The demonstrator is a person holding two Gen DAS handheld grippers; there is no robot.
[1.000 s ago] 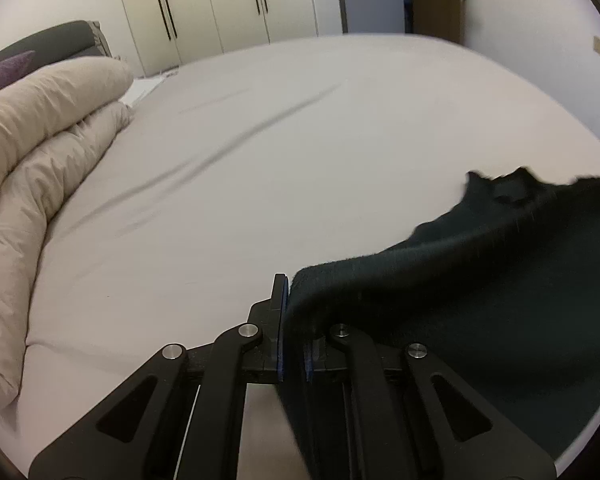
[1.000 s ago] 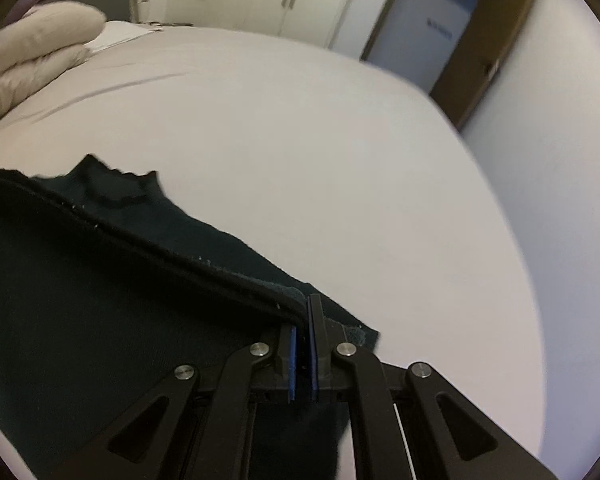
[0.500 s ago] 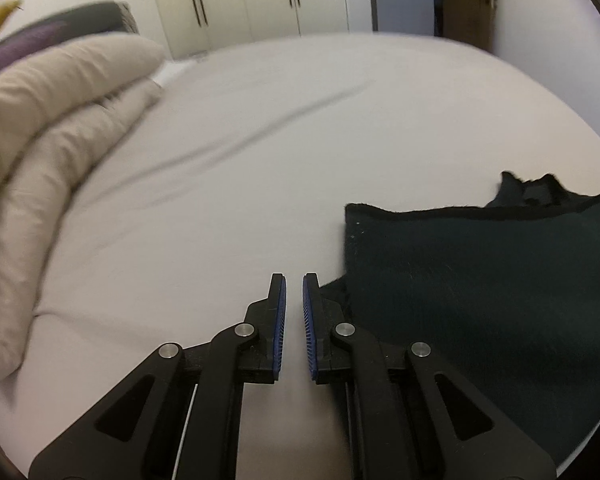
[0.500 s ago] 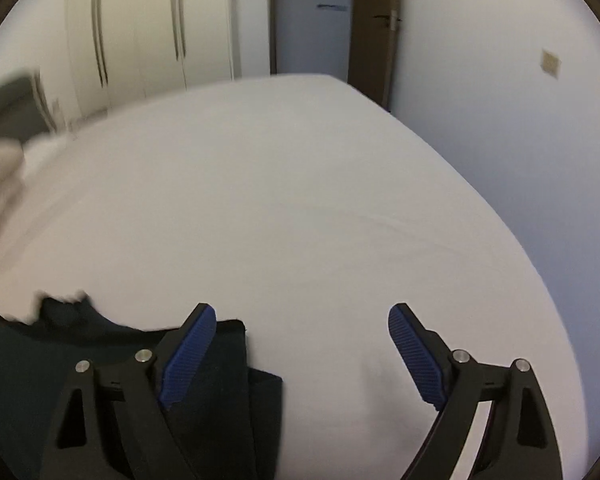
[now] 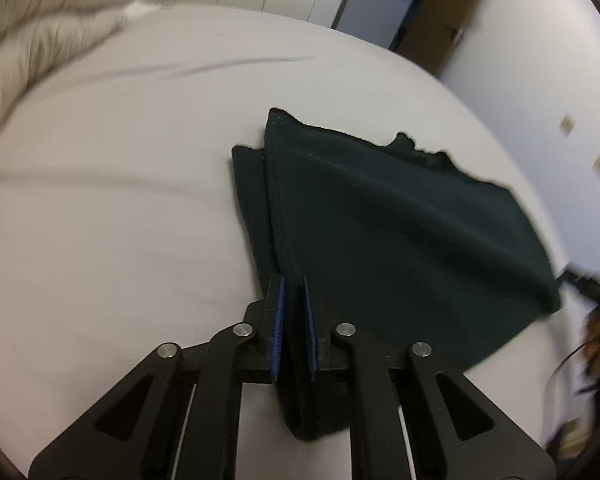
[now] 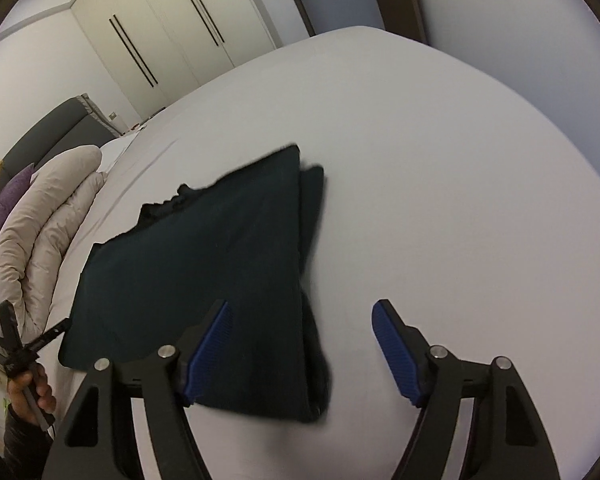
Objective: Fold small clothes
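A dark green garment (image 5: pixel 380 240) lies folded flat on the white bed sheet (image 5: pixel 100 220), its neckline at the far side. My left gripper (image 5: pixel 293 280) is at the garment's near left folded edge. Its jaws are opening and stand a narrow gap apart, with the dark edge showing in the gap. In the right wrist view the garment (image 6: pixel 220 260) spreads to the left. My right gripper (image 6: pixel 300 306) stands wide, its jaws closing. The garment's right folded edge lies between the pads, touching neither. A hand (image 6: pixel 28 392) holds the left gripper's frame at the garment's left corner.
A beige duvet (image 6: pixel 40 248) is bunched along the bed's left side, with a purple pillow (image 6: pixel 8 204) and a grey headboard (image 6: pixel 52 128) behind it. Cream wardrobes (image 6: pixel 172 40) and a dark door (image 5: pixel 440 20) stand beyond the bed. The sheet (image 6: pixel 440 160) stretches right of the garment.
Both grippers were shut on the garment's lifted edge a second ago and have let go. The garment now lies folded. Both grippers swung to its near side edges; the right opened wide.
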